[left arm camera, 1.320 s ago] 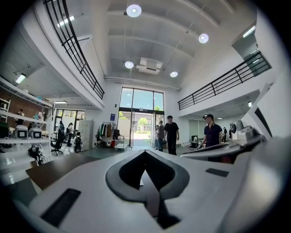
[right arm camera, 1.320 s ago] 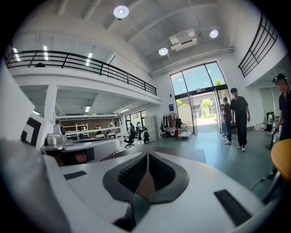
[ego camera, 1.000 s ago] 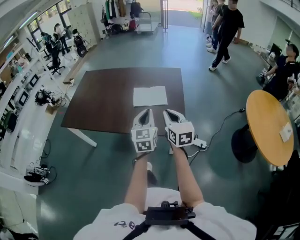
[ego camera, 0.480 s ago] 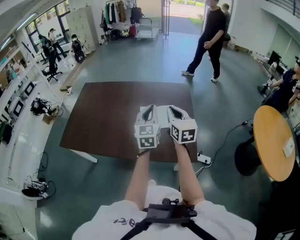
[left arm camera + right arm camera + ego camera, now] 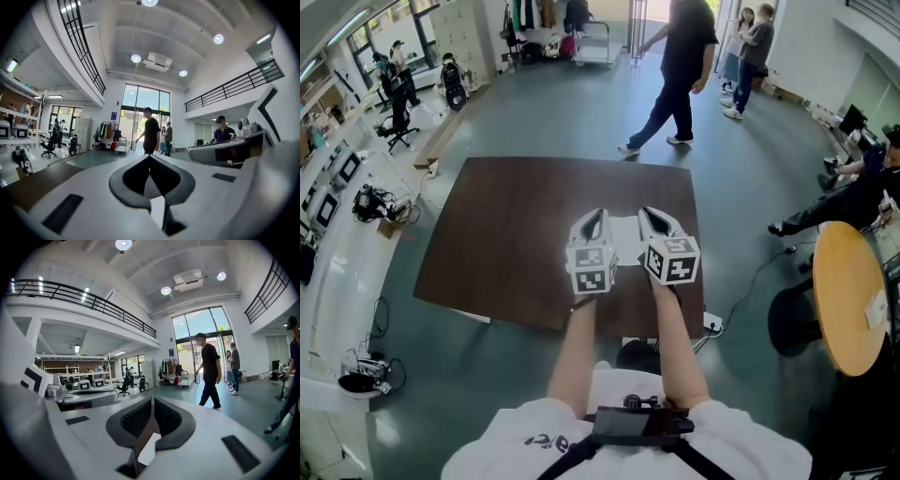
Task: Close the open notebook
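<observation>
Head view: left gripper [image 5: 595,217], right gripper [image 5: 648,216] fingers together, empty, over notebook [image 5: 623,232] on table [image 5: 506,220].

Head view: high up, looking steeply down on the desk [image 5: 506,234], left gripper [image 5: 598,217] and right gripper [image 5: 644,215].
Gripper views: low, close, facing level down the hall.
Shared: walking person [image 5: 680,66].

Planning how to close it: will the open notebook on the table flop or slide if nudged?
The notebook lies thin and flat, so it is probably light with floppy pages. On the smooth dark table it may slide when pushed rather than fold. Lying flat, it seems unlikely to roll or tip.
</observation>
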Tool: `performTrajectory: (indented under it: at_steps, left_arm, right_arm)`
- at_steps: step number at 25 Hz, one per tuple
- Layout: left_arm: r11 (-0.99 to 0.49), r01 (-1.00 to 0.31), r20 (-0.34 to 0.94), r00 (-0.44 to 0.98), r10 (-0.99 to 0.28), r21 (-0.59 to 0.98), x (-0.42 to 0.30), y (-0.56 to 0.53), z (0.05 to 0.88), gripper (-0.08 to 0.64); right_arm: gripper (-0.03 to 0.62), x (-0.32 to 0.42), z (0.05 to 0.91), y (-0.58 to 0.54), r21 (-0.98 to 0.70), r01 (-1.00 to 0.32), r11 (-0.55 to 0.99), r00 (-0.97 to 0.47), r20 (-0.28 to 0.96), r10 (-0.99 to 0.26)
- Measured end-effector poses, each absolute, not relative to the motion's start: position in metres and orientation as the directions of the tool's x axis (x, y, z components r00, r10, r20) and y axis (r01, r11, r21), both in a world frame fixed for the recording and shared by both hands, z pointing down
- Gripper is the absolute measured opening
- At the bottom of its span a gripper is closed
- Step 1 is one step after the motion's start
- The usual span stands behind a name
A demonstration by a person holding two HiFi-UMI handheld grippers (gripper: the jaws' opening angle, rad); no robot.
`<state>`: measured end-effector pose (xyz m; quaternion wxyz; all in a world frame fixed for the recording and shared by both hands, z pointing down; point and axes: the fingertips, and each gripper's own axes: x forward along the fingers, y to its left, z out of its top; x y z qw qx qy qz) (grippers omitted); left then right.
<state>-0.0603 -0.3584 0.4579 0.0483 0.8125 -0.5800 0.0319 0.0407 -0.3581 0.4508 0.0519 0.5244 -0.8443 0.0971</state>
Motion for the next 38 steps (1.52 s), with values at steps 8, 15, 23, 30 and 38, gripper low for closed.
performTrajectory:
  at_steps: [8, 15, 23, 30, 38]
  left_arm:
    - [-0.281, -0.958, 0.183, 0.287, -0.940, 0.057, -0.074, -0.389, 0.499, 0.003]
    - [-0.207, -0.975, 0.256, 0.220, -0.941, 0.079, -0.093, -0.413, 0.537, 0.003]
    - [-0.101, -0.986, 0.379, 0.144, -0.914, 0.132, -0.127, -0.416, 0.601, 0.004]
    - [-0.046, -0.982, 0.476, 0.129, -0.870, 0.181, -0.142, -0.404, 0.655, 0.005]
    - [-0.033, -0.958, 0.569, 0.197, -0.799, 0.285, -0.136, -0.381, 0.722, 0.006]
  right_arm:
    - [0.005, 0.019, 0.489, -0.396, -0.141, -0.855, 0.499, -0.519, 0.247, -0.819]
    - [0.005, 0.014, 0.518, -0.429, -0.153, -0.833, 0.531, -0.552, 0.295, -0.780]
    - [0.005, 0.012, 0.565, -0.442, -0.180, -0.829, 0.530, -0.555, 0.384, -0.737]
    - [0.005, 0.005, 0.599, -0.436, -0.206, -0.816, 0.540, -0.570, 0.439, -0.694]
    - [0.005, -0.013, 0.629, -0.428, -0.213, -0.791, 0.573, -0.594, 0.493, -0.636]
